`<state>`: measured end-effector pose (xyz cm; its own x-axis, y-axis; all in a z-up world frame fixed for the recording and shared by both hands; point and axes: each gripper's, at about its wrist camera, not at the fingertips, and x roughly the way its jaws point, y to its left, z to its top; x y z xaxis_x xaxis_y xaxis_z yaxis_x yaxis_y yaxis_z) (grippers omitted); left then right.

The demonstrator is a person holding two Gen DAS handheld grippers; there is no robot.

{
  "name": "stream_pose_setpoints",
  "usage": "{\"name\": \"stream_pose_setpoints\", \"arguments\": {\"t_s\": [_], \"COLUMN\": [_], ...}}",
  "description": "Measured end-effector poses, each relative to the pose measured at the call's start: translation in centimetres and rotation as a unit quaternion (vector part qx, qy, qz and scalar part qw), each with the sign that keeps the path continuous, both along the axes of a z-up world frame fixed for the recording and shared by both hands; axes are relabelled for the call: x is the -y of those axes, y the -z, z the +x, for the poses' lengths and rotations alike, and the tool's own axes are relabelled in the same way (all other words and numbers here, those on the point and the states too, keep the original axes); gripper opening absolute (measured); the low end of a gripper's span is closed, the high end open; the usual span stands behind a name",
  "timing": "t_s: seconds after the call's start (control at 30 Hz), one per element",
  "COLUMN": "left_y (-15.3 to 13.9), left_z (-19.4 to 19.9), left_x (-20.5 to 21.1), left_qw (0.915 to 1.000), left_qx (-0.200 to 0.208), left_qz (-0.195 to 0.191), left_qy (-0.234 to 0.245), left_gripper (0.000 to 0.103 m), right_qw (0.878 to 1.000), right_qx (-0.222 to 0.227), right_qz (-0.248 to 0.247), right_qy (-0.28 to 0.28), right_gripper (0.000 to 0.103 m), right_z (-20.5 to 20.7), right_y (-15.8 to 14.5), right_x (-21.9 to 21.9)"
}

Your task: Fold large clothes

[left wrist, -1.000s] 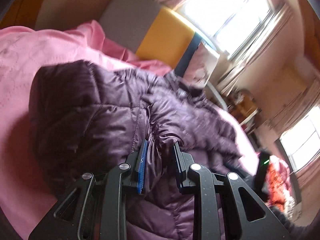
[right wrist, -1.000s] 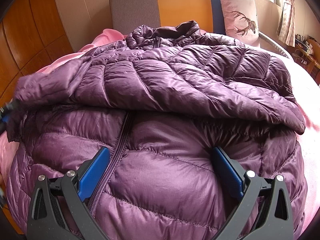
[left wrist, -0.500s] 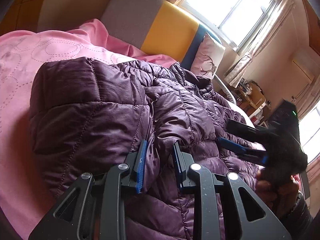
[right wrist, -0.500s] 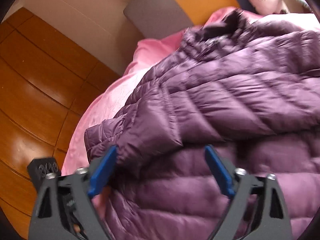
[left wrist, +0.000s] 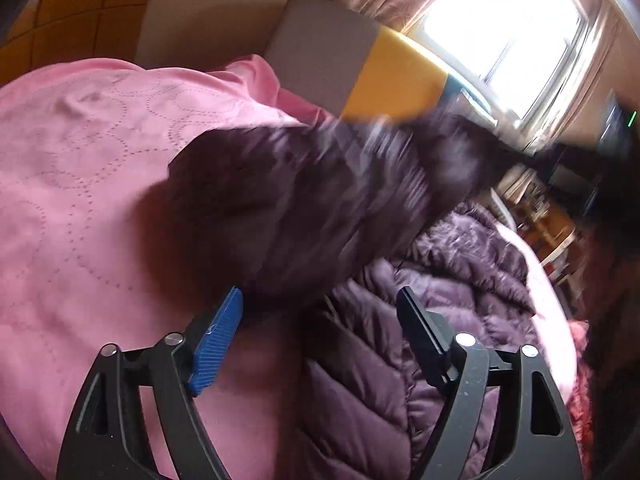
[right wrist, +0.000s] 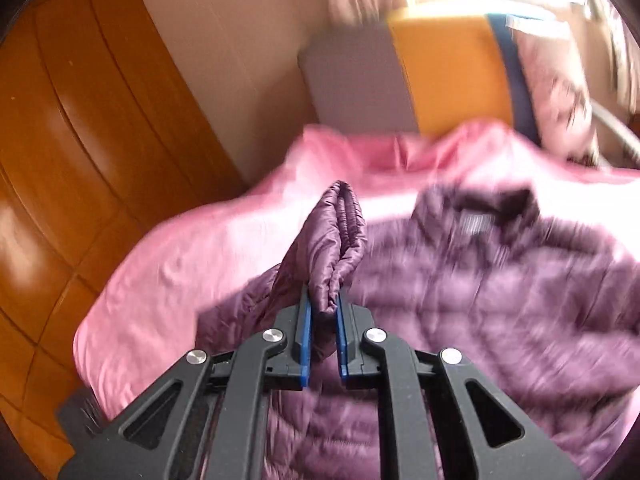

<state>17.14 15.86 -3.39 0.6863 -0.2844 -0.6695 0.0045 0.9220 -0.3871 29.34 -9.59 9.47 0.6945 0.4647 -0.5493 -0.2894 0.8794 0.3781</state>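
Note:
A purple quilted down jacket [right wrist: 480,300] lies spread on the pink bedspread [right wrist: 180,248], collar toward the headboard. My right gripper [right wrist: 322,308] is shut on a fold of the jacket's sleeve [right wrist: 340,232], which stands up from between the blue pads and is lifted off the bed. In the left wrist view that sleeve [left wrist: 320,200] sweeps across as a dark blur above the jacket's body [left wrist: 400,360]. My left gripper [left wrist: 320,300] hovers low over the jacket's edge. Its jaws are opening, and the jacket lies beneath them with the pads not pressing on it.
A grey, yellow and blue headboard [left wrist: 320,52] closes the far end of the bed, with a pillow [right wrist: 560,92] against it. Wooden wall panels [right wrist: 60,120] run along the left side. A bright window [left wrist: 512,20] and cluttered furniture [left wrist: 540,216] stand at the right.
My left gripper has let go of the jacket fold and opened wide. My right gripper has shut on the sleeve and risen with it, pulling it up off the bed.

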Motion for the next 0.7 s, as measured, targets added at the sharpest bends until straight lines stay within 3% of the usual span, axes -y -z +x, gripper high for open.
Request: {"name": "stream_pose_setpoints", "arguments": {"t_s": [0.13,0.3,0.4,0.7], "left_y": [0.7,0.8,0.4,1.9], "left_z": [0.8,2.7,4.4,9.3], "left_x": [0.4,0.2,0.6,4.5], "left_qw": [0.9997,0.9973,0.9965,0.9880], "left_qx": [-0.019,-0.046,-0.051,-0.083], "left_qz": [0.007,0.029,0.035,0.125], "left_qy": [-0.011,-0.050,-0.055,-0.036], "left_gripper": [0.081,0.081,0.081,0.081], "right_qw": [0.998,0.993,0.990,0.979], "right_qx": [0.052,0.064,0.052,-0.036], "right_qz": [0.005,0.034,0.042,0.033], "right_qy": [0.041,0.096,0.122,0.199], "right_gripper": [0.009,0.009,0.009,0.009], "right_z": [-0.7,-0.7,-1.3,-2.9], "right_y": [-4.0,-5.0,-3.8,3.6], "right_x": [4.0,9.9,12.8,20.9]}}
